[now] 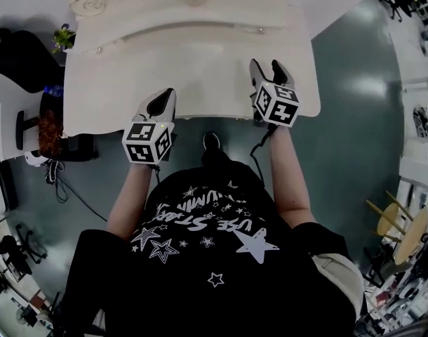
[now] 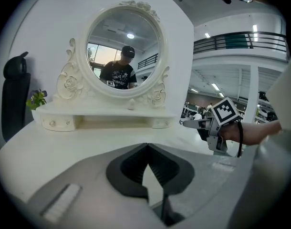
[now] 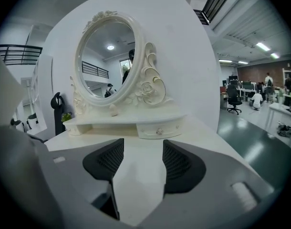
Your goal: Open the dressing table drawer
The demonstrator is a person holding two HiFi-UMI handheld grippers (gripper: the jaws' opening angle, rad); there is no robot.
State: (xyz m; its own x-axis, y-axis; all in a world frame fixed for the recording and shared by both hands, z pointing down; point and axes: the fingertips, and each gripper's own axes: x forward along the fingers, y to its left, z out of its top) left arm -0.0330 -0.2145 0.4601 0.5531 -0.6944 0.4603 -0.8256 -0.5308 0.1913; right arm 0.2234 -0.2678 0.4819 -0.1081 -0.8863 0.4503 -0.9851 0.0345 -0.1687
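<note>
The white dressing table [image 1: 200,83] fills the top of the head view, with an oval mirror [image 2: 124,56] on a raised back shelf. That shelf carries two small drawers, each with a knob: one at the left [image 2: 52,123] and one at the right [image 3: 159,131]. My left gripper [image 1: 161,104] hovers over the table's front edge with its jaws shut on nothing [image 2: 146,147]. Further in over the tabletop, my right gripper [image 1: 270,72] stands open and empty [image 3: 143,146], pointing toward the right shelf drawer. The table's front face is hidden under the top.
A black chair [image 1: 17,55] and a small potted plant [image 1: 62,37] stand left of the table. Cables [image 1: 59,177] lie on the teal floor at the left. A round wooden table [image 1: 403,223] and desks are at the far right.
</note>
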